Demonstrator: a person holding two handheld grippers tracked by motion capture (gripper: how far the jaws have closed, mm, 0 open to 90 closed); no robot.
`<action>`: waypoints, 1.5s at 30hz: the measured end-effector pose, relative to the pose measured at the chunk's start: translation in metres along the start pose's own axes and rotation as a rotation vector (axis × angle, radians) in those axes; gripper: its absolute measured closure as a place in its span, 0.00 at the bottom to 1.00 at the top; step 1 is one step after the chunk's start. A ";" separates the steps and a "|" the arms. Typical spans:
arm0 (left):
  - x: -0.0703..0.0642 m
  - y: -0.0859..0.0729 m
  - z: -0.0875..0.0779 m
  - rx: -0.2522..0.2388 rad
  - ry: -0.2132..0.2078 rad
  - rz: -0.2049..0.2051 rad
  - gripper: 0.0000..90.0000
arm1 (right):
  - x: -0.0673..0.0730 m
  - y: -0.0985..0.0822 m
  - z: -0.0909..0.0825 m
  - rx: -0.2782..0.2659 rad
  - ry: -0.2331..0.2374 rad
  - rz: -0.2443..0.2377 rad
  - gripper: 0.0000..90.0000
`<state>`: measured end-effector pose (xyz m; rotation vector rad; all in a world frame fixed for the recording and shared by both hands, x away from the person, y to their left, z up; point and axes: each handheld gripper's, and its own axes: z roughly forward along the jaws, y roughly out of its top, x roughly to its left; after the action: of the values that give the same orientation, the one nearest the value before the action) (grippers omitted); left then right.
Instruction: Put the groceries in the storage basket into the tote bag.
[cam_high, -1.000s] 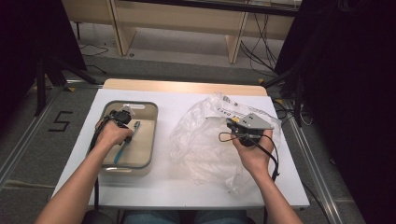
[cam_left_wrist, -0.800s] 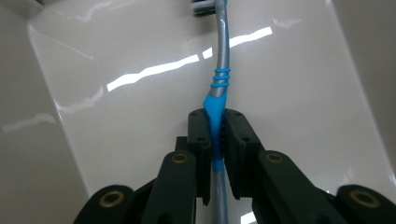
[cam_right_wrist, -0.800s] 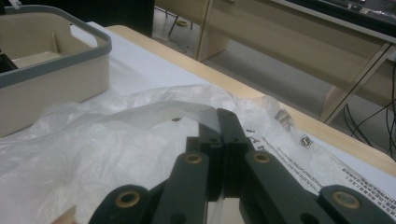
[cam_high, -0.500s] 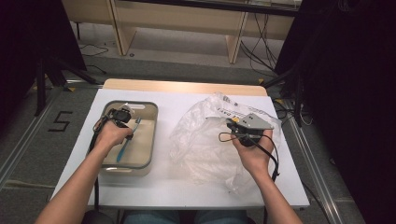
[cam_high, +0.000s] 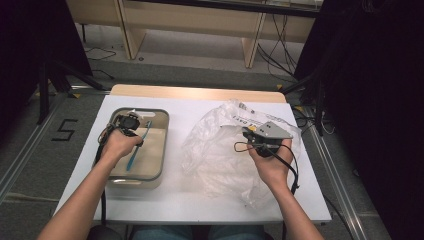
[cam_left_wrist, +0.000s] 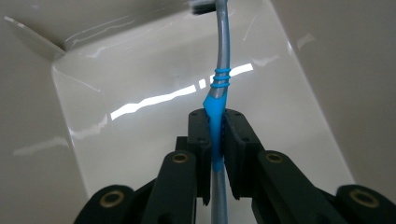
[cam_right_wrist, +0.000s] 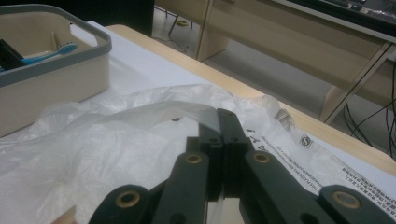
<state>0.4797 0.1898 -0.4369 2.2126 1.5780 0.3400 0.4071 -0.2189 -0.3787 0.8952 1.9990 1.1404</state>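
Observation:
A toothbrush (cam_high: 136, 150) with a blue and grey handle (cam_left_wrist: 221, 70) hangs inside a beige bin with a grey rim (cam_high: 165, 142). My left gripper (cam_high: 135, 140) is shut on the blue part of the handle, its jaws (cam_left_wrist: 217, 122) pressing from both sides, with the bristle end toward the bin's far wall (cam_left_wrist: 140, 42). To the right, a crumpled clear plastic bag (cam_high: 220, 160) lies on the white table. My right gripper (cam_high: 247, 134) is shut on a fold of its upper edge (cam_right_wrist: 187, 109), jaws (cam_right_wrist: 220, 128) together.
The bin (cam_right_wrist: 56, 60) stands at the table's left; the toothbrush head (cam_right_wrist: 60, 50) peeks over its rim. The bag has printed text (cam_right_wrist: 327, 163) near the wooden far edge (cam_high: 200, 92). Bare white tabletop (cam_high: 190, 205) lies toward the front.
The toothbrush in the left gripper has swung a little, so more of its handle shows over the bin. The right hand and the bag have stayed still.

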 end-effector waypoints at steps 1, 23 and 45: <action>0.000 0.000 -0.001 -0.003 0.001 0.002 0.90 | 0.000 0.000 0.000 0.000 0.001 0.000 1.00; -0.004 -0.002 -0.022 -0.150 -0.011 0.002 0.91 | 0.001 0.000 0.000 -0.002 0.001 0.001 1.00; -0.017 0.000 -0.046 -0.285 -0.025 0.044 0.91 | 0.001 0.000 0.001 -0.003 0.001 0.000 1.00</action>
<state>0.4551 0.1822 -0.3950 2.0255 1.3745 0.5143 0.4069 -0.2177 -0.3789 0.8932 1.9972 1.1440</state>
